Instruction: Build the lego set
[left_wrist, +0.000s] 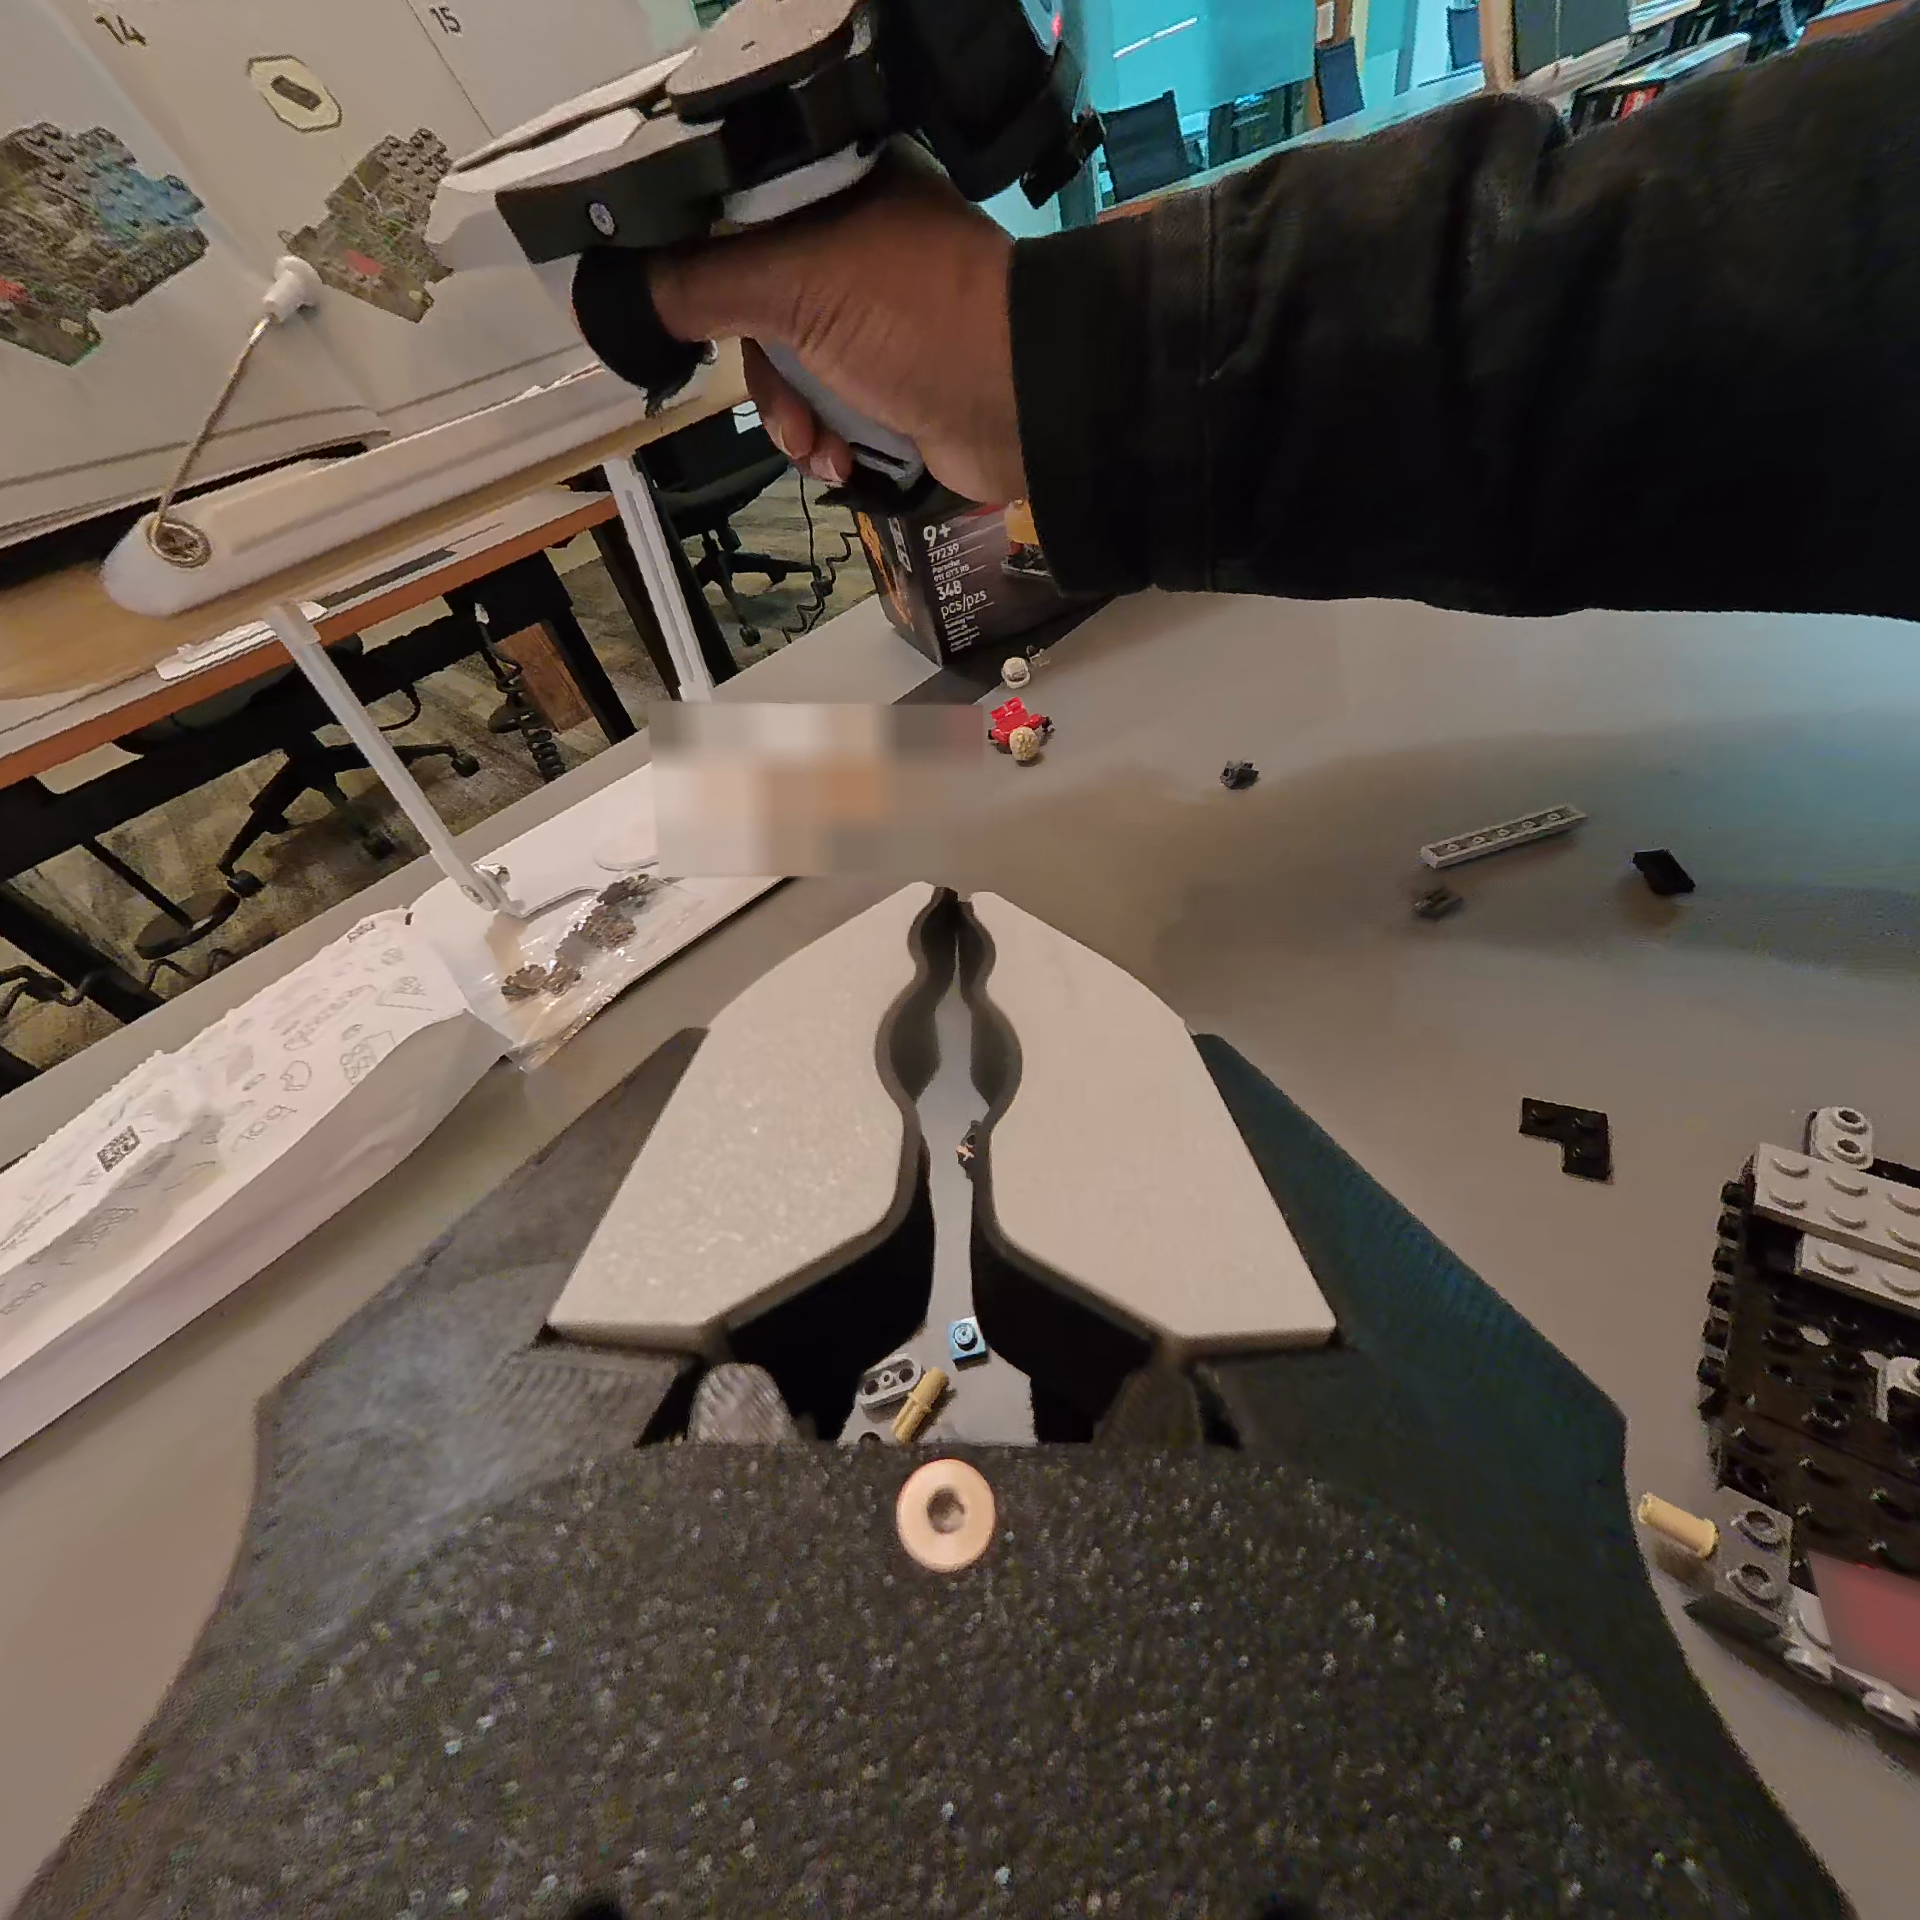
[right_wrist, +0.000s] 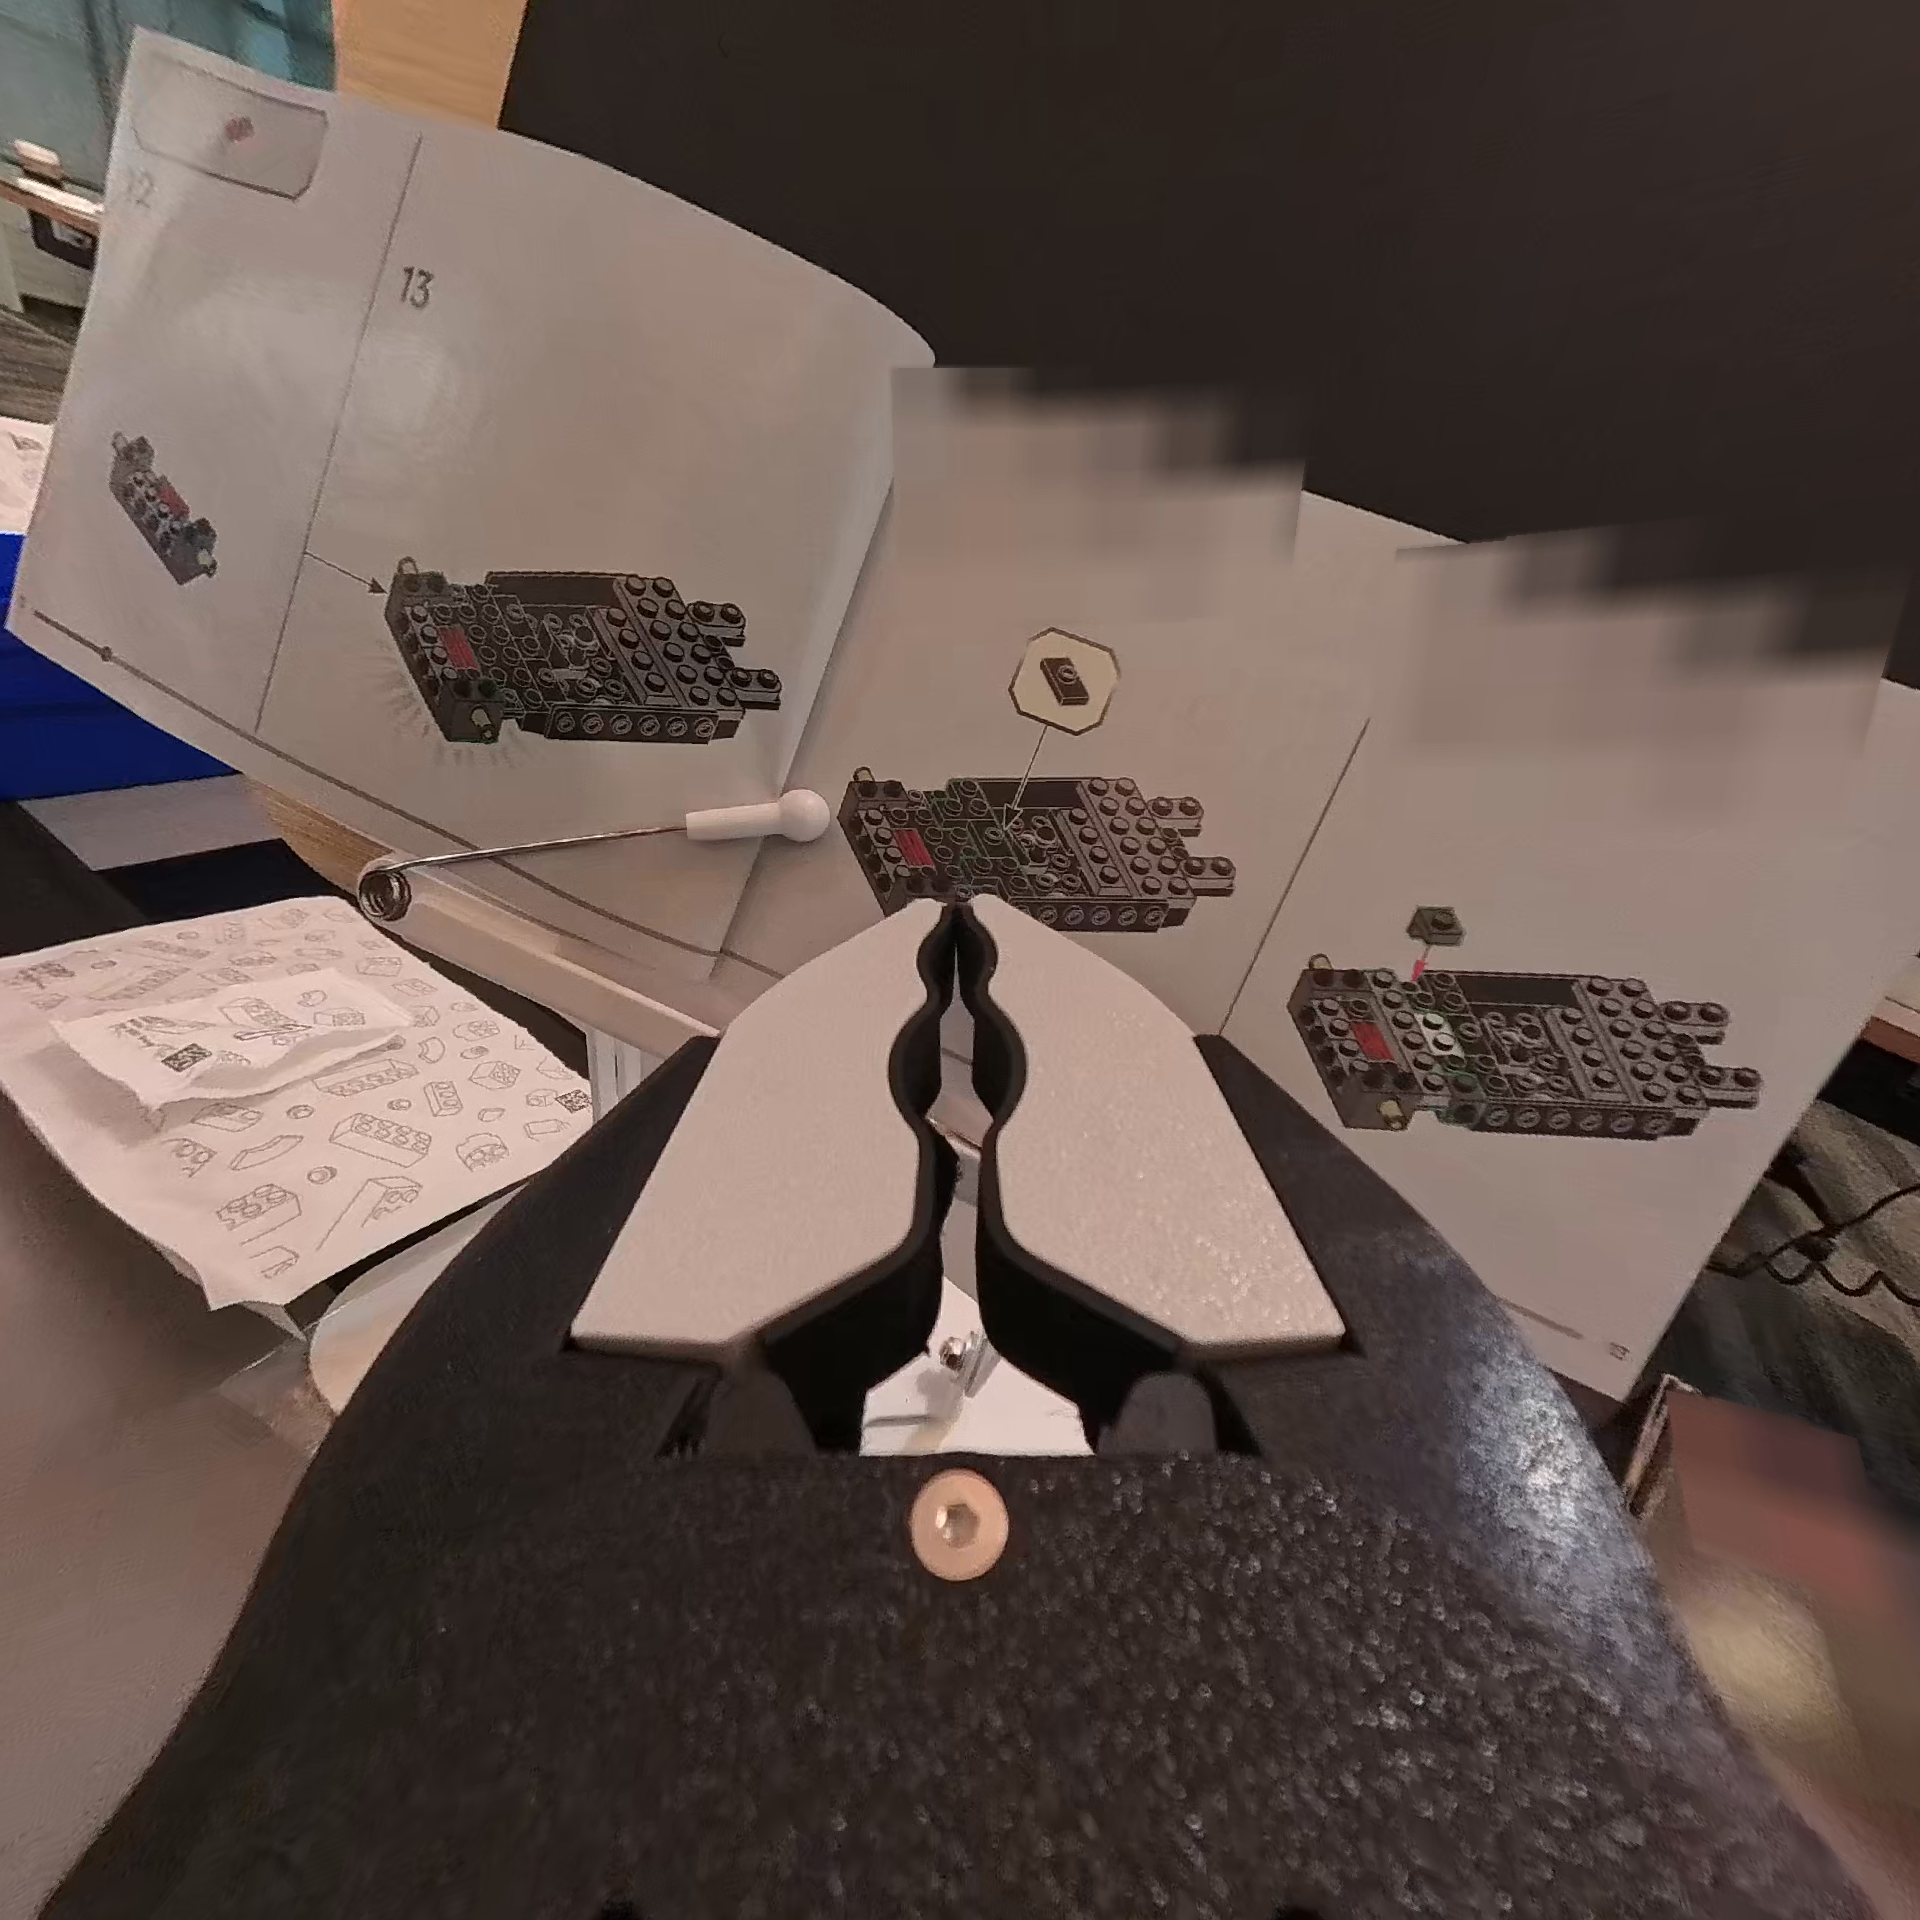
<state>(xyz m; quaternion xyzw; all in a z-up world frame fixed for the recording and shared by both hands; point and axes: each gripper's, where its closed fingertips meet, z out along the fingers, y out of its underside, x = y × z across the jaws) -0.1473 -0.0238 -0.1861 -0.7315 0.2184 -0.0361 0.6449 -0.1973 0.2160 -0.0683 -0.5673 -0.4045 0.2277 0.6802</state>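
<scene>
My left gripper (left_wrist: 954, 902) is shut and empty, held low over the grey table (left_wrist: 1351, 987). Under its jaws lie a small blue plate (left_wrist: 966, 1340), a tan pin (left_wrist: 920, 1403) and a grey piece (left_wrist: 888, 1387). The partly built black and grey lego model (left_wrist: 1829, 1351) sits at the right edge. My right gripper (right_wrist: 954, 909) is shut, its tips right at the open instruction booklet (right_wrist: 1091, 727) on a stand. I cannot tell whether it touches the page. In the left wrist view a hand holds it (left_wrist: 468, 197) up at the booklet (left_wrist: 208, 208).
Loose parts lie on the table: a black L-shaped plate (left_wrist: 1567, 1132), a long grey plate (left_wrist: 1501, 836), small black pieces (left_wrist: 1662, 871) and a red piece (left_wrist: 1013, 719). The set's box (left_wrist: 966, 592) stands behind. A printed paper bag (left_wrist: 208, 1143) lies left. A wire page holder (right_wrist: 758, 816) presses the booklet. Left tips to right tips: about 25 cm. The tan pin (left_wrist: 920, 1403) is about 11 cm from my left fingertips and 35 cm from my right.
</scene>
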